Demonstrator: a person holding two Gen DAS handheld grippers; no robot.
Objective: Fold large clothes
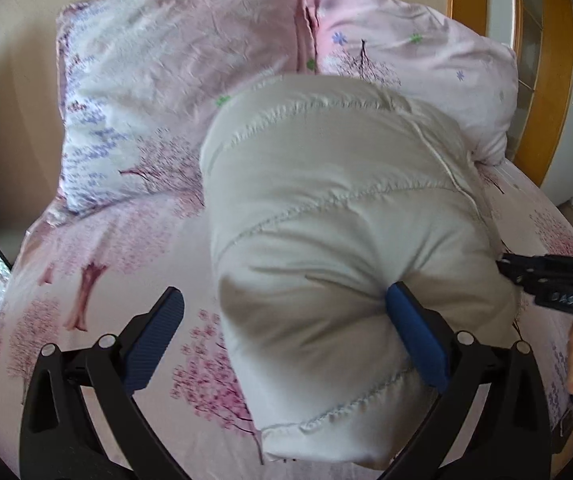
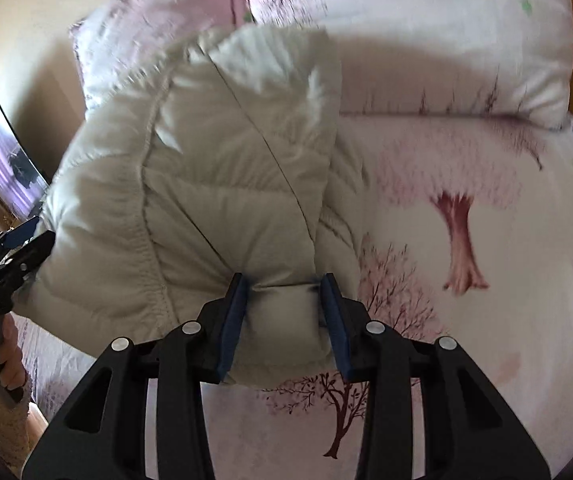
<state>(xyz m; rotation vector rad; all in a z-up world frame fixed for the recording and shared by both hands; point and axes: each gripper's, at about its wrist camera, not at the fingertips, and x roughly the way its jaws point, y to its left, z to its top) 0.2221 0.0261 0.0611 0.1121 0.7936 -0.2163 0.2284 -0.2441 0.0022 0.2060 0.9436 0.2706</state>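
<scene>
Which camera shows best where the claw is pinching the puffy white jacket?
The right wrist view: its own claw squeezes a fold of the jacket between both blue pads, close up. The left wrist view shows the jacket with that claw only at the right edge, its pinch hidden.

A: What lies beyond the jaws?
B: Two pink pillows point(image 1: 174, 80) with blossom-tree print, side by side at the head of the bed.
A: And beneath?
B: A matching bedsheet point(image 2: 466, 240); wooden headboard point(image 1: 546, 120) far right.
</scene>
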